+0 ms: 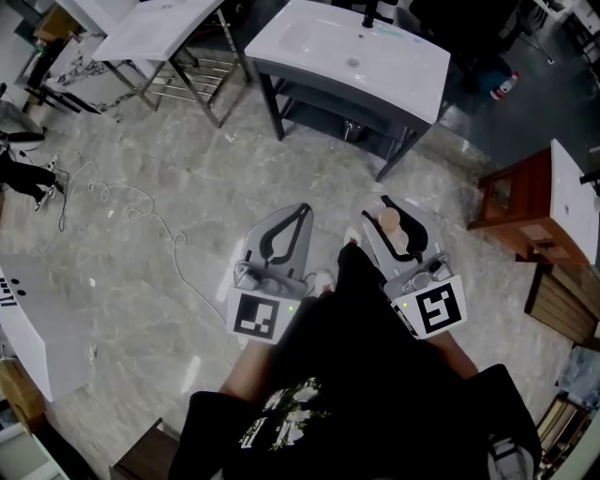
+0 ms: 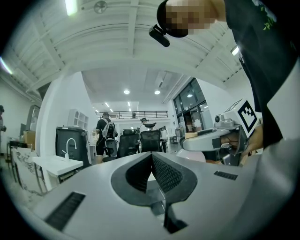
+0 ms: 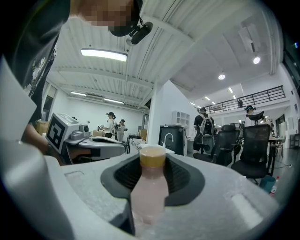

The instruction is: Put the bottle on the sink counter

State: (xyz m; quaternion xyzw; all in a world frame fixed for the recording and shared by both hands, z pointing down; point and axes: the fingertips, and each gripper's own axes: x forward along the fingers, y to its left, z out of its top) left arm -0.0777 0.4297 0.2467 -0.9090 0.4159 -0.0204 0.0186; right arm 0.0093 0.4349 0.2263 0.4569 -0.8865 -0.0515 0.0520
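A small bottle (image 1: pixel 389 220) with a pale pink body and a tan cap (image 3: pixel 152 156) stands between the jaws of my right gripper (image 1: pixel 387 208), which is shut on it. In the right gripper view the bottle (image 3: pixel 150 192) rises upright between the dark pads, cap uppermost. My left gripper (image 1: pixel 304 210) is held beside it, close to my body, with its jaws shut and nothing between them (image 2: pixel 151 157). The white sink counter (image 1: pixel 309 42), on a dark grey frame, stands ahead across the marble floor, well beyond both grippers.
A second white basin top on a metal frame (image 1: pixel 164 28) stands at the upper left. A wooden cabinet with a white top (image 1: pixel 539 202) is at the right. A cable (image 1: pixel 127 202) trails over the floor and a white board (image 1: pixel 37 323) lies at the left. People and office chairs (image 3: pixel 246 140) are farther off.
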